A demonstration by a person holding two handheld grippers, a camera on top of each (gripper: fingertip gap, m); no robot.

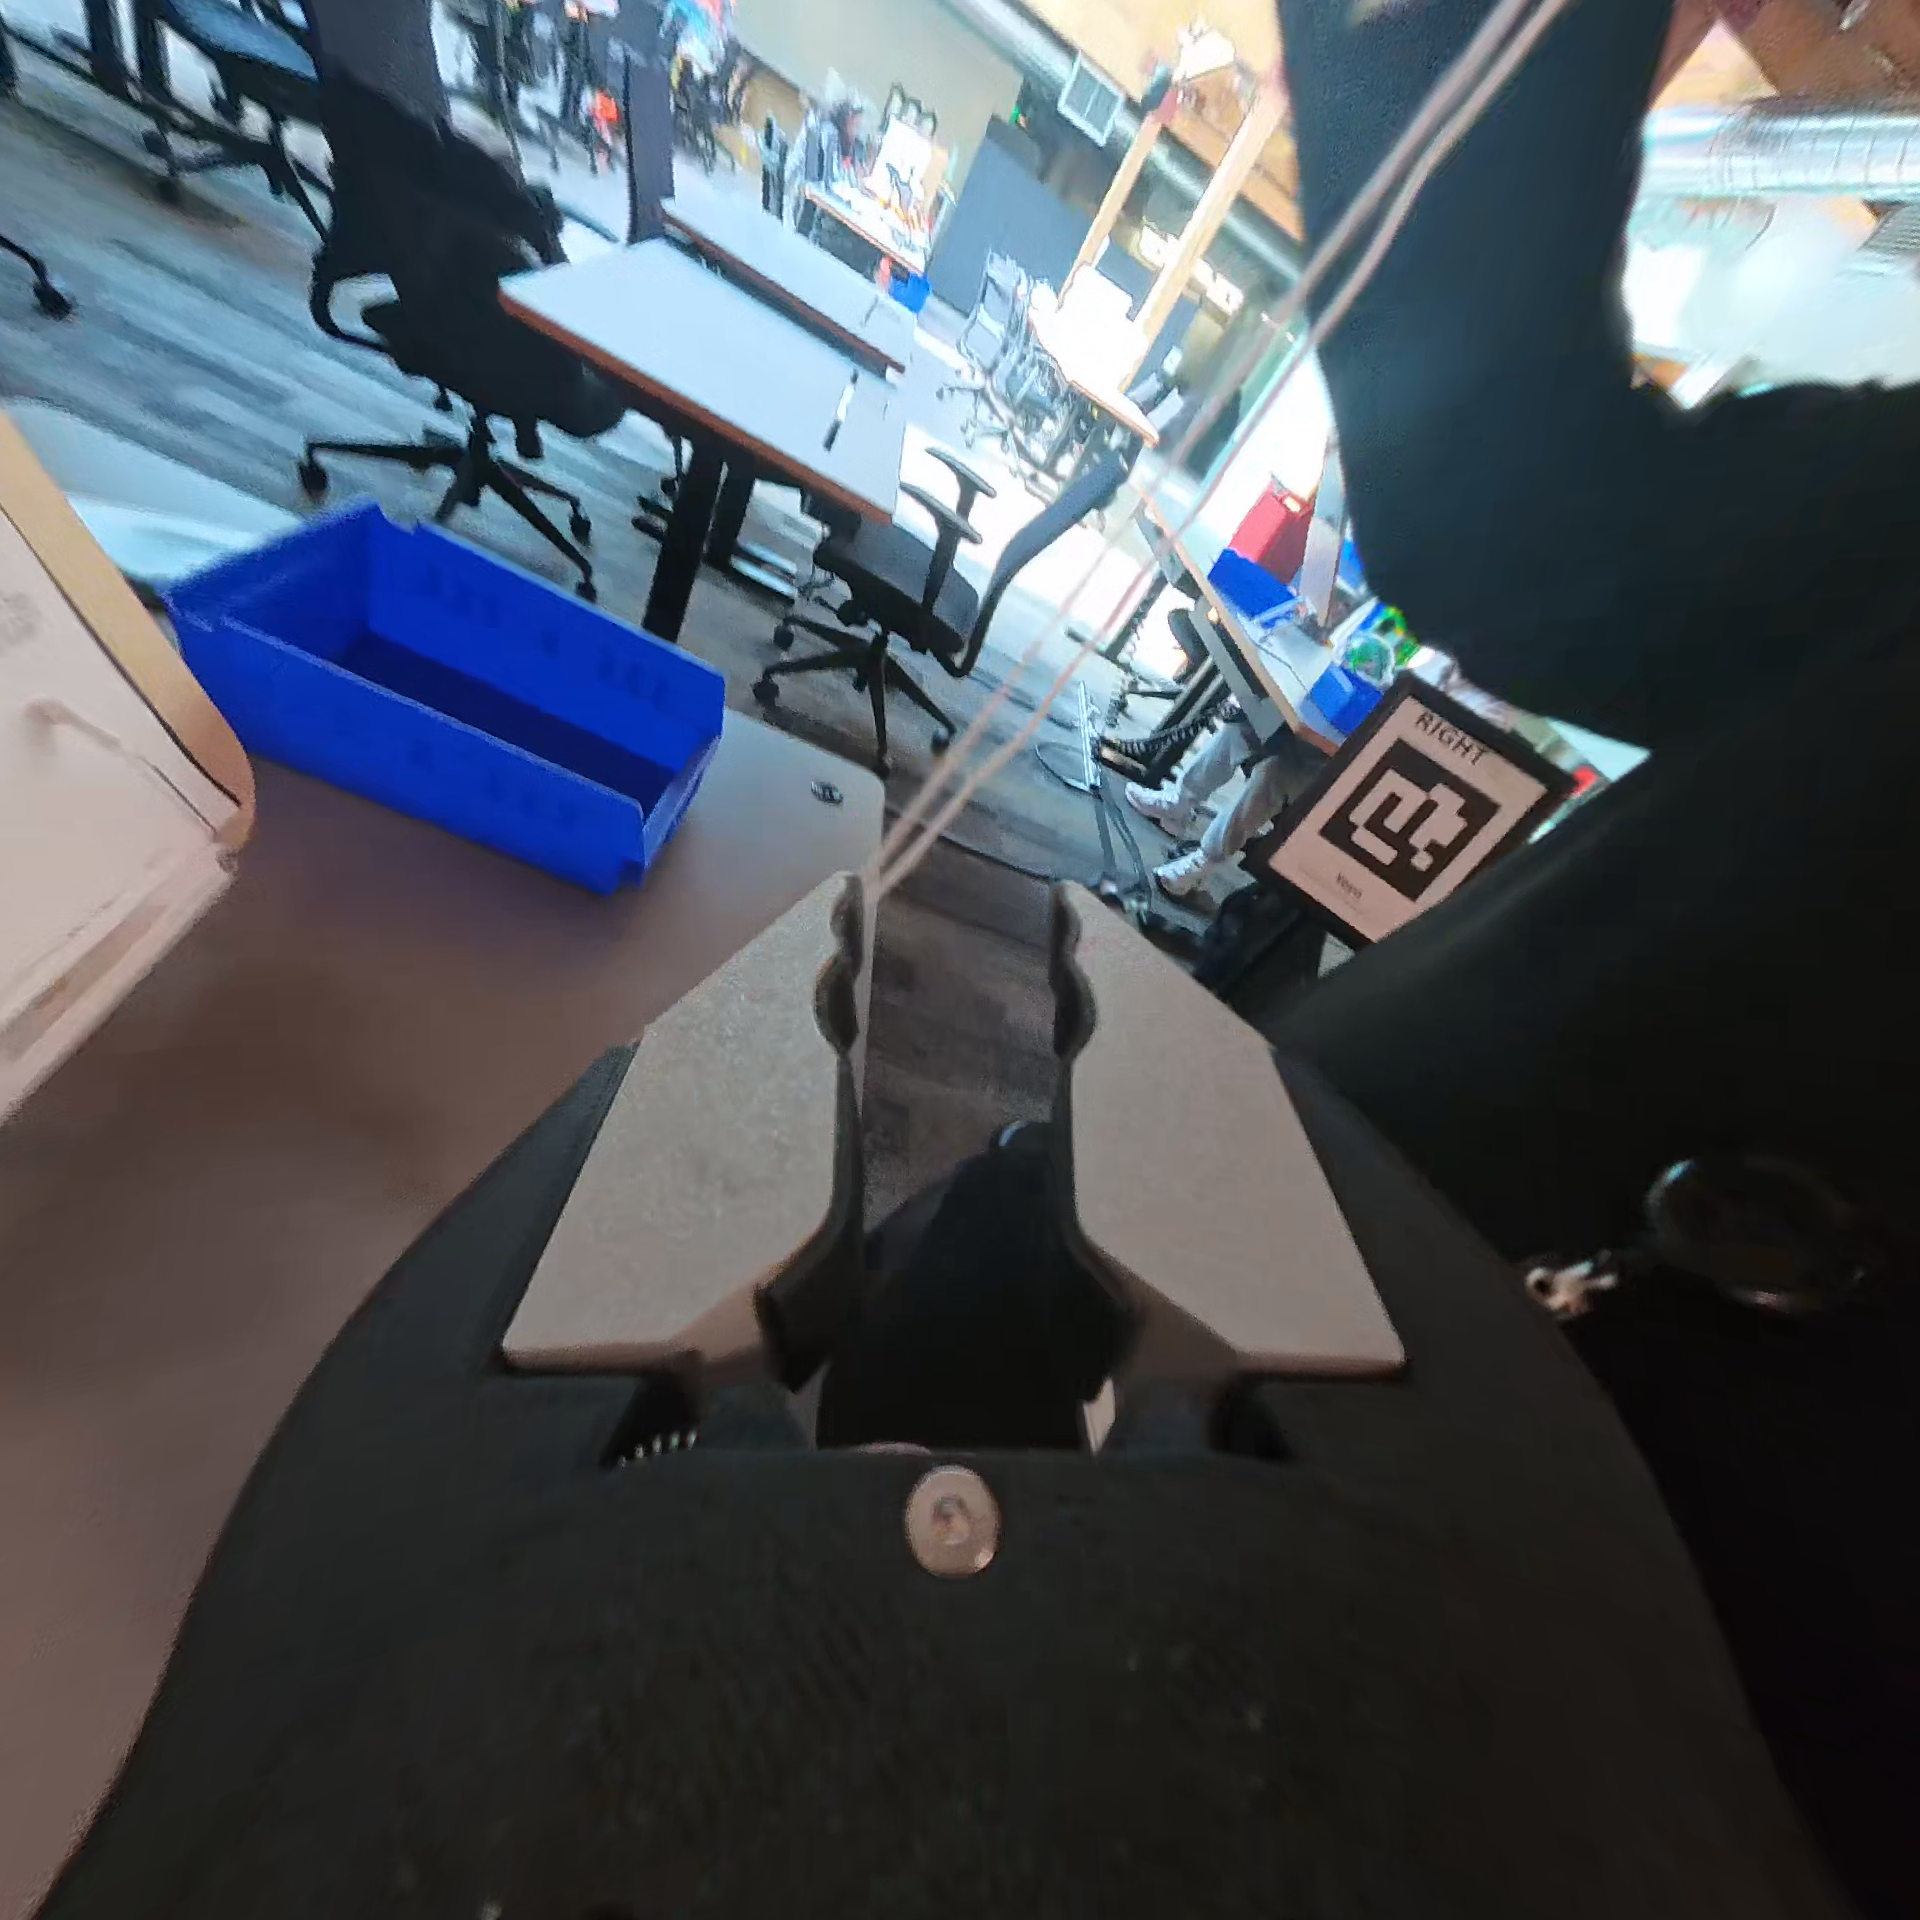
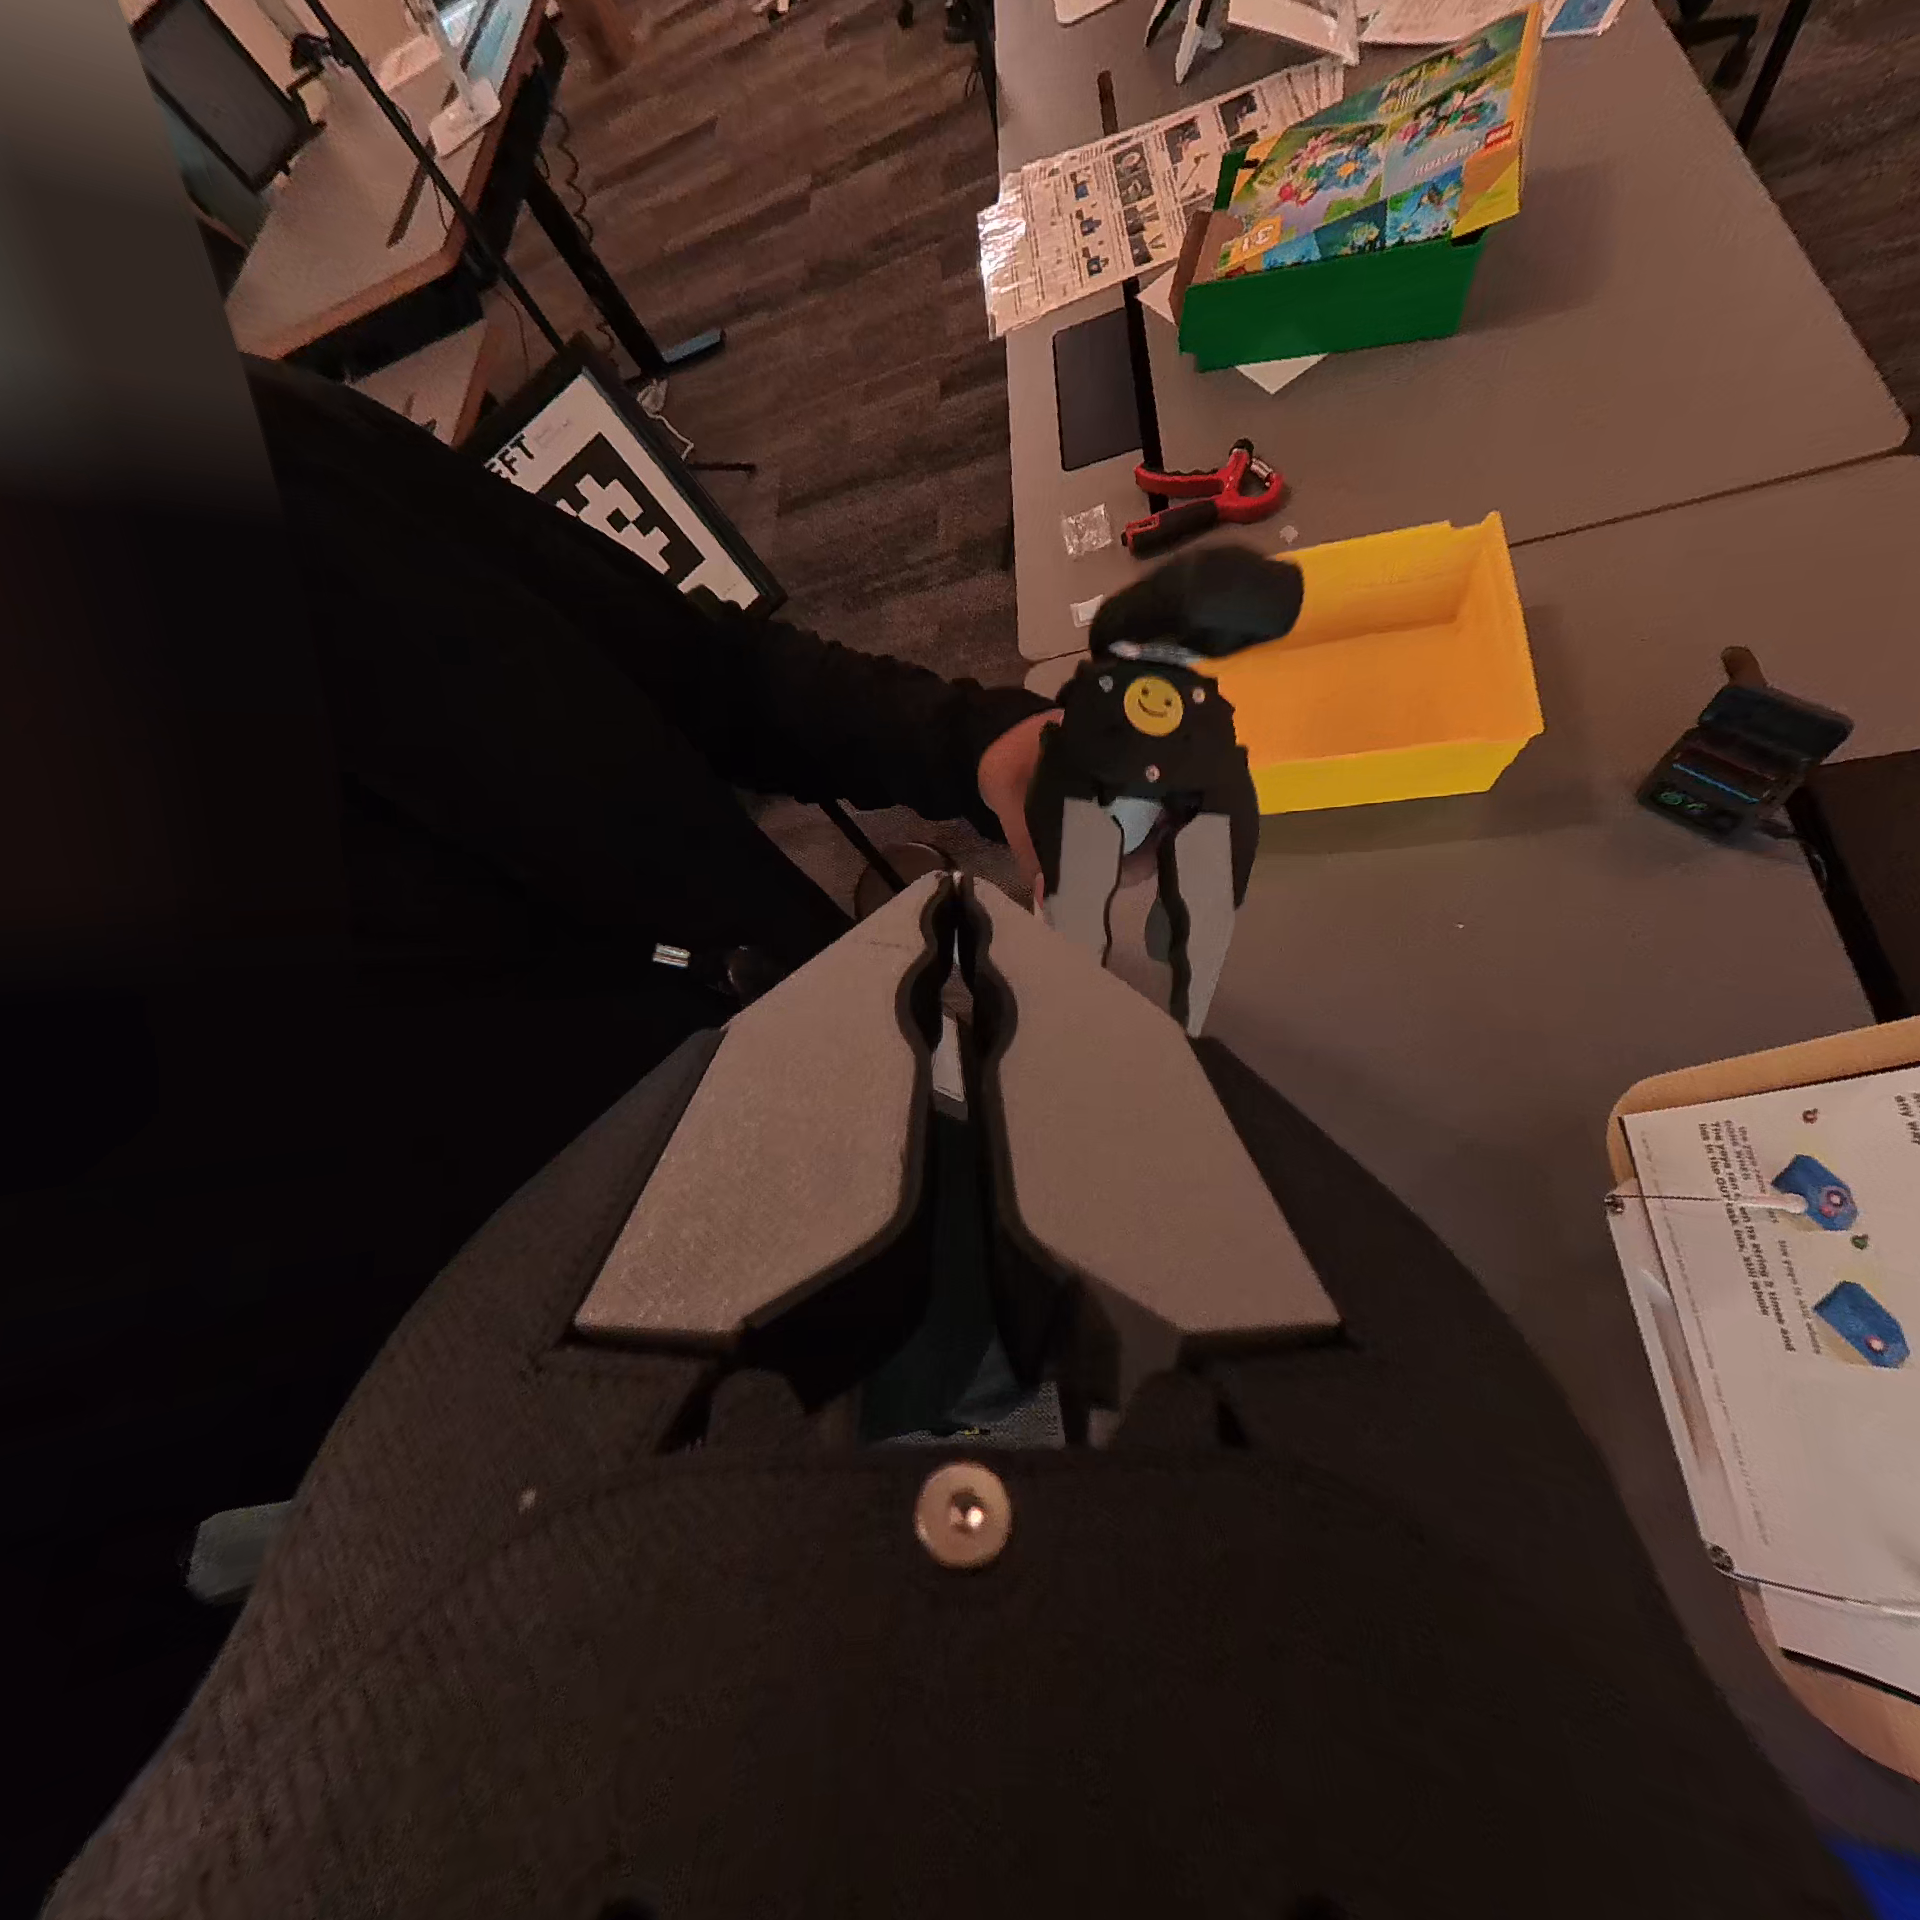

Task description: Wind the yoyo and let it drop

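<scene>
A thin white yoyo string [image 1: 1068,623] runs in two strands from the tip of my left gripper's left finger up to the top right, out of the left wrist view. My left gripper [image 1: 956,894] is open, and the string lies against that one fingertip. It also shows in the right wrist view [image 2: 1143,977], open, held over the grey table [image 2: 1455,987] by a hand in a dark sleeve [image 2: 727,707]. My right gripper [image 2: 956,883] is shut, with a small white bit of string at its tips. The yoyo body is not clearly in view.
A blue bin [image 1: 447,686] stands on the table at left. In the right wrist view there are a yellow bin [image 2: 1382,665], a red clamp [image 2: 1205,499], a green box [image 2: 1340,281] and a clipboard with a sheet [image 2: 1787,1351]. Office chairs [image 1: 914,592] and desks stand beyond. Tip to tip, the grippers are about 20 cm apart.
</scene>
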